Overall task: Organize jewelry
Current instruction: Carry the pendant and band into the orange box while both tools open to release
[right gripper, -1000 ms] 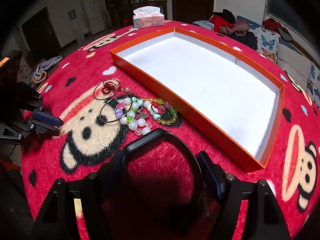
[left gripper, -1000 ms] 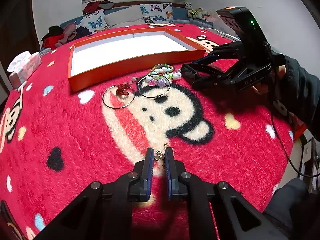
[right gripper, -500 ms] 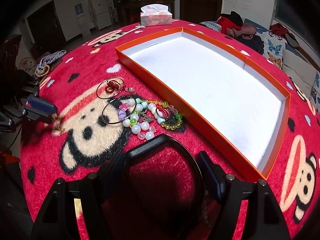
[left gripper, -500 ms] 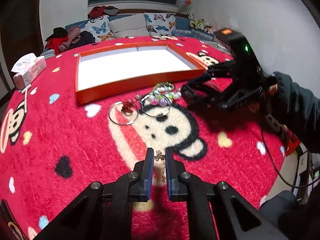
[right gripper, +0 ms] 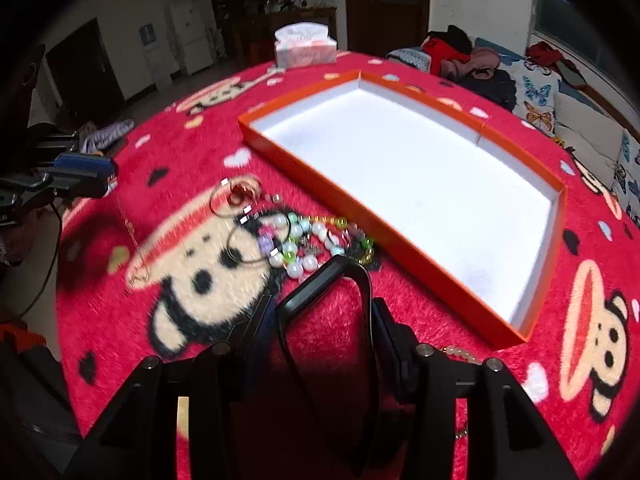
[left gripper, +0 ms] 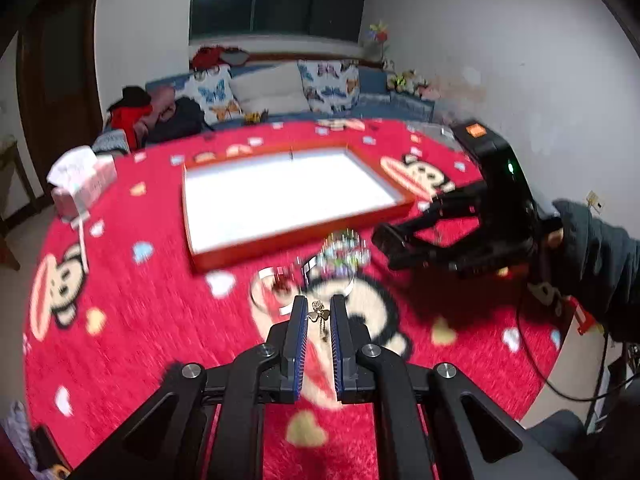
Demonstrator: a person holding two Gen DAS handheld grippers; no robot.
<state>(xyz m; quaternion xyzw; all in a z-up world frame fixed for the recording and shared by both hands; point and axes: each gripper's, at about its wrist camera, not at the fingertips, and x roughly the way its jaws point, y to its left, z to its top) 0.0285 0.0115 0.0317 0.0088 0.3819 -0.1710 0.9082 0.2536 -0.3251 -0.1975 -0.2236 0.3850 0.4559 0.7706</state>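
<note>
My left gripper (left gripper: 319,314) is shut on a thin gold necklace (left gripper: 320,313) with a small pendant, held above the red monkey-print cloth; its chain hangs down in the right wrist view (right gripper: 130,226). My right gripper (right gripper: 322,308) is shut on a black bangle (right gripper: 362,280) and hovers next to the jewelry pile. It also shows in the left wrist view (left gripper: 390,240). A pile of bead bracelets and wire hoops (right gripper: 288,236) lies beside the orange tray (right gripper: 400,236), whose white inside holds nothing. The pile shows blurred in the left wrist view (left gripper: 340,252).
A tissue box (right gripper: 306,46) stands at the cloth's far edge, also seen in the left wrist view (left gripper: 82,180). A sofa with pillows and clothes (left gripper: 280,88) lies behind. A cable (left gripper: 560,372) hangs off the right gripper. A bead string (right gripper: 460,352) lies under the right gripper.
My left gripper has lifted the gold necklace off the cloth and risen. The right gripper with the black bangle has risen a little and tilted.
</note>
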